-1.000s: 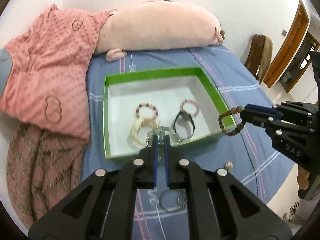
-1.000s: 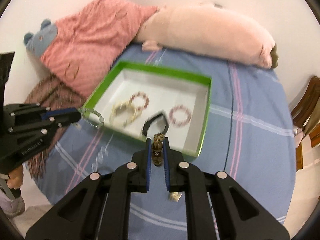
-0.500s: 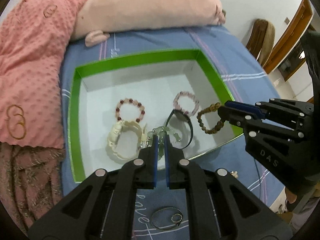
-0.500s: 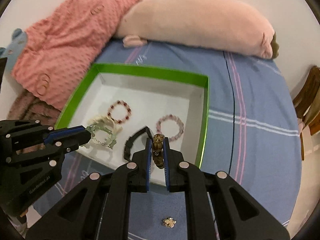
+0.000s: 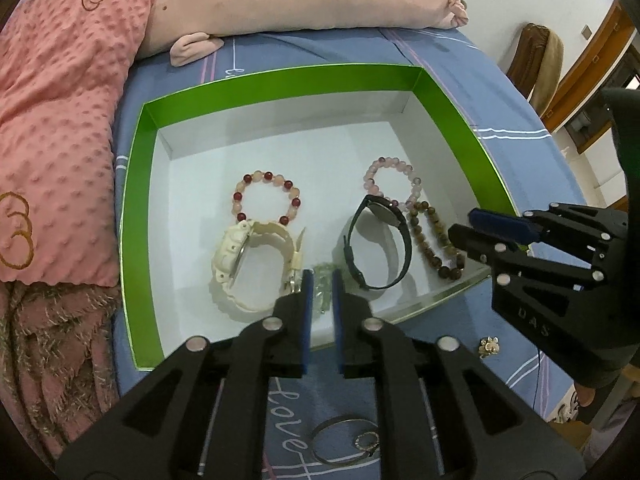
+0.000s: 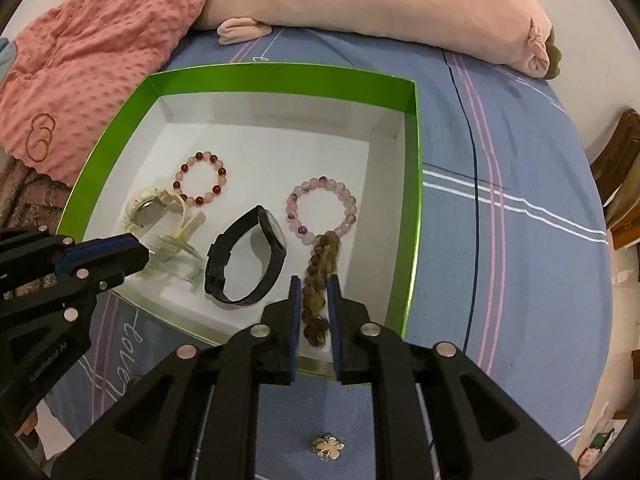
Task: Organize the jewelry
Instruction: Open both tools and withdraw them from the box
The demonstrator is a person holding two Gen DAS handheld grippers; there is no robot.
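Left gripper (image 5: 320, 280): jaws opening, pale green chain bracelet (image 5: 321, 276) loose between them, down on the white floor of the green box (image 5: 280, 80) beside the cream watch (image 5: 244, 260). Right gripper (image 6: 313, 288): jaws opening too, brown bead bracelet (image 6: 316, 292) slack between pads, lying inside near the black watch (image 6: 256, 256). Beyond, blue bedsheet (image 6: 500, 240), gold flower charm (image 6: 328, 447).
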